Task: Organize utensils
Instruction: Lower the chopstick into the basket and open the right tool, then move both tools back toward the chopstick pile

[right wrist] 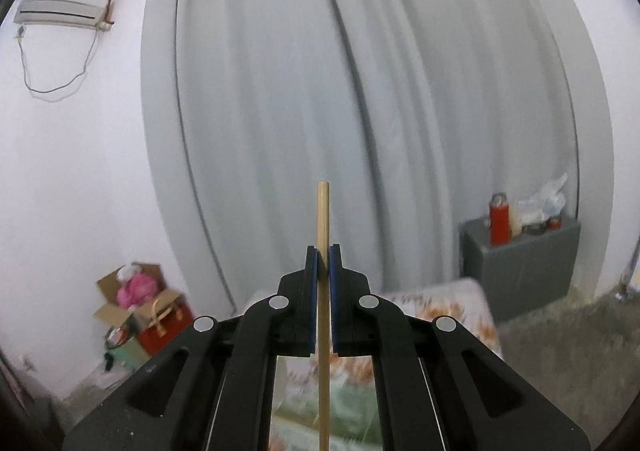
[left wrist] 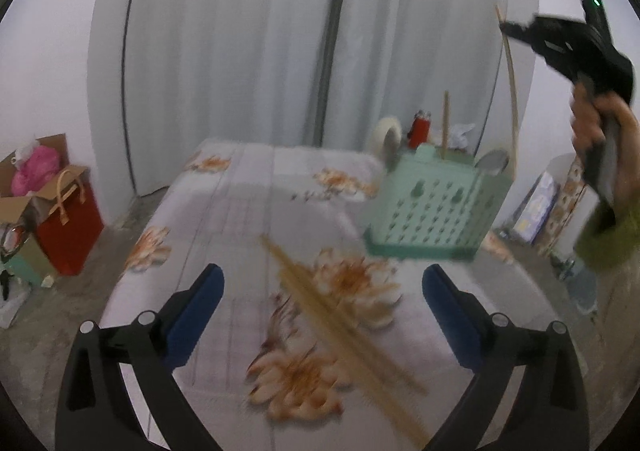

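A grey curtain (left wrist: 280,43) hangs behind a bed (left wrist: 248,211) with a flower-print cover. On the bed's right side sits a green holder (left wrist: 436,207), one chopstick (left wrist: 445,119) upright in it and a spoon (left wrist: 492,163) at its right end. A blurred bundle of chopsticks (left wrist: 340,323) lies slantwise on the cover, between the fingers of the left gripper (left wrist: 322,291), which stand wide apart and touch nothing. The right gripper (right wrist: 323,283), raised above the holder, has its fingers clamped on a single stick (right wrist: 323,211), held upright.
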Tool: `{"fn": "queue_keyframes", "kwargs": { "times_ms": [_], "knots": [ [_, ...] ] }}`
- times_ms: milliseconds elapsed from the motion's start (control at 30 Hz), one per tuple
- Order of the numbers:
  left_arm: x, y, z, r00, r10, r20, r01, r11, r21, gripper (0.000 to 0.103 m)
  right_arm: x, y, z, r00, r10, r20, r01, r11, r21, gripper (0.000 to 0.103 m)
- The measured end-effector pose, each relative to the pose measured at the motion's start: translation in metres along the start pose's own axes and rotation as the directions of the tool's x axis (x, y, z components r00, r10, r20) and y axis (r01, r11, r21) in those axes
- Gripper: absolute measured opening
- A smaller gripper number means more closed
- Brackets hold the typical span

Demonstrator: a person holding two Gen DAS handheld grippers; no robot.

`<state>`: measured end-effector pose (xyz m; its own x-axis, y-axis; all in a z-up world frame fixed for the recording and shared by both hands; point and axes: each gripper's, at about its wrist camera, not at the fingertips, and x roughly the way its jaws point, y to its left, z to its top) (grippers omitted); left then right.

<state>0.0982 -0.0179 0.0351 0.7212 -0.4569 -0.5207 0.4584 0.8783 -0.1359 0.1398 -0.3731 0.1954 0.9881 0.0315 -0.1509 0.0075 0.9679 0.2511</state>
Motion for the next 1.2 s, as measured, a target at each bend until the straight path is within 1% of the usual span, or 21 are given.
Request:
{"fn": "queue_keyframes", "kwargs": {
  "times_ms": [100,200,333,533,733,833,867,933,967,1000,1200],
  "knots": [
    [-0.003,0.007,-0.011,1.0,0.024,-0.02,-0.024,1.0,-0.013,0.097,0.018,0.002,-0.005,0.999,-0.042,0.031,0.042,0.999,-0.018,0.004],
    [-0.007,0.012,-0.018,0.999,0.043,-0.029,-0.044,0.999,-0.031,0.097,0.036,0.007,-0.011,0.992,-0.101,0.069,0.105,0.993,-0.055,0.004],
    [-0.011,0.015,-0.021,0.998,0.058,-0.03,-0.059,0.997,-0.039,0.097,0.052,0.009,-0.024,0.987,-0.14,0.079,0.146,0.985,-0.087,0.004],
    [-0.012,0.018,-0.022,0.997,0.068,-0.027,-0.069,0.996,-0.049,0.097,0.066,0.017,-0.052,0.984,-0.179,0.024,0.18,0.967,-0.182,0.004],
    [-0.011,0.02,-0.022,0.997,0.071,-0.028,-0.072,0.996,-0.057,0.097,0.049,0.015,-0.073,0.98,-0.195,-0.046,0.179,0.955,-0.236,0.004],
    [-0.01,0.021,-0.023,0.997,0.067,-0.034,-0.069,0.995,-0.068,0.097,0.038,0.012,-0.081,0.972,-0.216,-0.086,0.187,0.947,-0.262,0.004],
    [-0.009,0.022,-0.023,0.997,0.066,-0.036,-0.069,0.995,-0.071,0.097,0.035,0.012,-0.083,0.97,-0.225,-0.094,0.193,0.944,-0.268,0.007],
    [-0.008,0.022,-0.023,0.997,0.066,-0.039,-0.069,0.995,-0.075,0.097,0.022,0.012,-0.084,0.964,-0.248,-0.101,0.212,0.938,-0.276,0.016],
    [-0.007,0.022,-0.023,0.997,0.066,-0.041,-0.069,0.995,-0.077,0.097,0.018,0.01,-0.084,0.961,-0.258,-0.098,0.223,0.936,-0.273,0.027],
    [-0.007,0.022,-0.023,0.997,0.066,-0.043,-0.069,0.994,-0.079,0.097,0.01,0.01,-0.084,0.959,-0.266,-0.093,0.233,0.934,-0.269,0.034],
    [-0.003,0.023,-0.025,0.995,0.075,-0.063,-0.08,0.993,-0.092,0.097,-0.028,-0.001,-0.08,0.959,-0.273,-0.083,0.252,0.947,-0.198,0.04]
  ]
}}
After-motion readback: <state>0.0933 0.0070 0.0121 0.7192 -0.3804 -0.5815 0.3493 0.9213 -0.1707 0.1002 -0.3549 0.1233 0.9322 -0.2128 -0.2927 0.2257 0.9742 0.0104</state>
